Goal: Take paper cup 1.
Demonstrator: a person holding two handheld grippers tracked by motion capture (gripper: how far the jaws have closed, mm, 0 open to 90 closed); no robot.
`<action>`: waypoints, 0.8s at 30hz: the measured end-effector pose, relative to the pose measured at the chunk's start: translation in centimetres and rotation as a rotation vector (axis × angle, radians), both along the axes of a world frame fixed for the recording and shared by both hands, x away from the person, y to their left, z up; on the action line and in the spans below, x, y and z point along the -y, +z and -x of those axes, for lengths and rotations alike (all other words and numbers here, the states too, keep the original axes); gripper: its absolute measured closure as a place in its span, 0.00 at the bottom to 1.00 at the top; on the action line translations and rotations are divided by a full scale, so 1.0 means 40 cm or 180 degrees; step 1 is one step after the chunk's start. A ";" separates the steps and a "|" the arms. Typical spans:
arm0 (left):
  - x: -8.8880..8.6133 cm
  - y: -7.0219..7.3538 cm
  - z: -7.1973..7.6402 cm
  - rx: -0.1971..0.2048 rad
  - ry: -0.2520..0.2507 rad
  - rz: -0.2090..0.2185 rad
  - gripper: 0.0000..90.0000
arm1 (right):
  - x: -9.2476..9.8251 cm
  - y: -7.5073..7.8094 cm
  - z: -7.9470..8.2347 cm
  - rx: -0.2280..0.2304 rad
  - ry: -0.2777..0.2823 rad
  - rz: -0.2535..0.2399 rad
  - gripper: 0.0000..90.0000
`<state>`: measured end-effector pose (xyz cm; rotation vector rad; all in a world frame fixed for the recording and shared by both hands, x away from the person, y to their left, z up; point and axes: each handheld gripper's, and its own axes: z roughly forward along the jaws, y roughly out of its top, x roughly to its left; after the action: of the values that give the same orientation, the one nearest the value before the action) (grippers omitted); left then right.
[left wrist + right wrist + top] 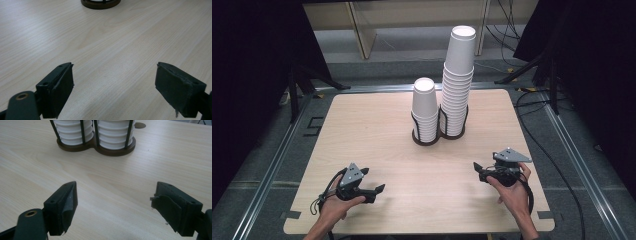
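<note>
A: Which step? Looks like the start: left tool (373,180) and right tool (482,169) sit wide open, empty, low over the worktop (362,130).

B: Yep. 2 cup stacks (447,85) wait in the holder (438,136), well apart. Probably reach forward next.

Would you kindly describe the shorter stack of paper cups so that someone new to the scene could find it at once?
Start at the wooden table and look to its far middle, where a dark double-ring cup holder stands. The shorter stack of white paper cups sits in its left ring. Its neighbour, the taller stack in the right ring, rises well above it.
</note>
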<state>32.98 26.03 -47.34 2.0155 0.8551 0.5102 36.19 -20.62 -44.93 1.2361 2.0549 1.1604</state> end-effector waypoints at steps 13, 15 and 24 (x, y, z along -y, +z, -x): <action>-0.001 0.002 0.002 -0.0023 0.0016 0.0027 0.17 | -0.009 -0.003 -0.004 0.0057 0.0025 -0.0004 0.22; 0.000 0.002 0.002 -0.0026 0.0016 0.0024 0.17 | -0.010 -0.004 -0.005 0.0054 0.0027 -0.0007 0.22; 0.001 0.000 0.001 -0.0008 0.0019 0.0088 0.17 | -0.013 -0.001 -0.007 0.0071 0.0006 -0.0043 0.24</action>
<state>32.93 25.98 -47.35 1.9892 0.8656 0.4967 36.45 -20.11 -44.96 1.2223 2.0357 1.1856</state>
